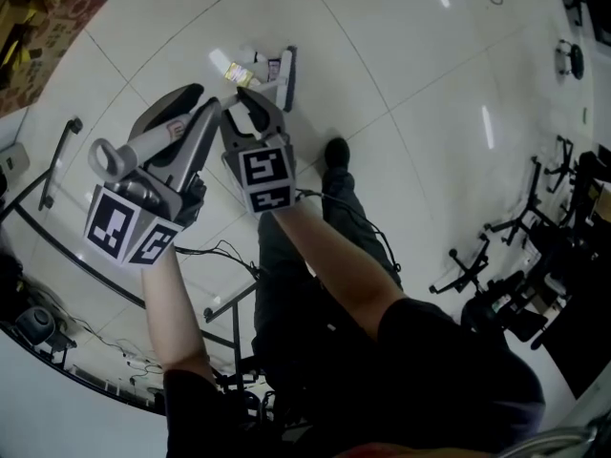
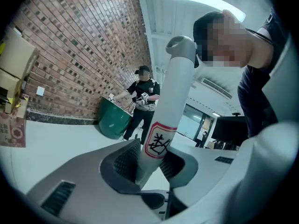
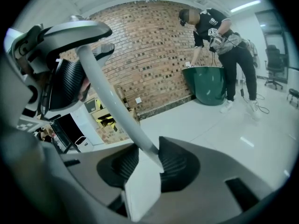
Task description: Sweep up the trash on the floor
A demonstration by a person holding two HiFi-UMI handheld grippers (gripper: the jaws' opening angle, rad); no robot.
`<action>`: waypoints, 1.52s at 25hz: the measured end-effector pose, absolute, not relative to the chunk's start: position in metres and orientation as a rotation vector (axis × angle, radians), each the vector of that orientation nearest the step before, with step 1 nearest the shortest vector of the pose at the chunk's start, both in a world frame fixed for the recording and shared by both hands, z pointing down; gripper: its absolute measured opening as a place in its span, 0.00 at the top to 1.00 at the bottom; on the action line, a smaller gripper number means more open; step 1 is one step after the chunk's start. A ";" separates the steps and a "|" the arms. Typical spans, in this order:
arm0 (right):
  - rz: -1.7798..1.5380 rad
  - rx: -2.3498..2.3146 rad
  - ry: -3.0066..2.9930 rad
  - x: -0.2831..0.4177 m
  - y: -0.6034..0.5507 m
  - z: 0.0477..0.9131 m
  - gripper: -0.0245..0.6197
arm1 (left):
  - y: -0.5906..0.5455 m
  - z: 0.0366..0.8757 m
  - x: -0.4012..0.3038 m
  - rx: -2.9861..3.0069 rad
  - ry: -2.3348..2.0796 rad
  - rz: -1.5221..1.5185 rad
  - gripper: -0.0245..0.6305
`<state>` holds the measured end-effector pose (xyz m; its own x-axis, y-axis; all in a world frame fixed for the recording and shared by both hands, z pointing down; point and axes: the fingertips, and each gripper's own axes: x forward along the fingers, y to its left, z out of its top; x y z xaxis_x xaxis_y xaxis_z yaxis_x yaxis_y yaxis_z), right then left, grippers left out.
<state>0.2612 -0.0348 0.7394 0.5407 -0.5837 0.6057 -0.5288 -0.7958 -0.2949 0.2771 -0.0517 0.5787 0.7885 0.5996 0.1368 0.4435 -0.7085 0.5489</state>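
Both grippers hold one long white broom handle (image 1: pixel 153 141). My left gripper (image 1: pixel 196 122) is shut on its upper part just below the capped end (image 2: pixel 182 43), at a red-bordered label (image 2: pixel 158 143). My right gripper (image 1: pixel 253 108) is shut lower down, where the pole widens into a flat white piece (image 3: pixel 142 185). In the right gripper view the pole (image 3: pixel 110 101) runs up to the left gripper (image 3: pixel 70 64). The tool's head (image 1: pixel 282 70) rests on the pale tiled floor. Small trash (image 1: pixel 229 65), a yellow-labelled piece and a white one, lies right beside it.
My own dark shoe (image 1: pixel 336 151) stands just right of the head. Cardboard boxes (image 1: pixel 38 17) sit far left, a metal rail (image 1: pixel 57 160) runs along the left, and dark stands (image 1: pixel 516 256) crowd the right. Another person bends over a green bin (image 3: pixel 210 85) by the brick wall.
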 end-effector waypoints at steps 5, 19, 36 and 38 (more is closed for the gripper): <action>-1.116 -2.681 1.027 0.250 -0.035 0.734 0.74 | -0.048 0.573 0.267 2.492 0.762 0.431 0.82; -1.060 -2.676 1.339 0.231 -0.039 0.727 0.74 | -0.049 0.566 0.248 2.538 0.661 0.430 0.82; -0.915 -2.730 1.585 0.250 0.022 0.646 0.76 | 0.035 0.479 0.267 2.619 0.806 0.395 0.82; -0.860 -2.738 1.654 0.255 0.024 0.619 0.76 | 0.035 0.450 0.274 2.626 0.774 0.347 0.82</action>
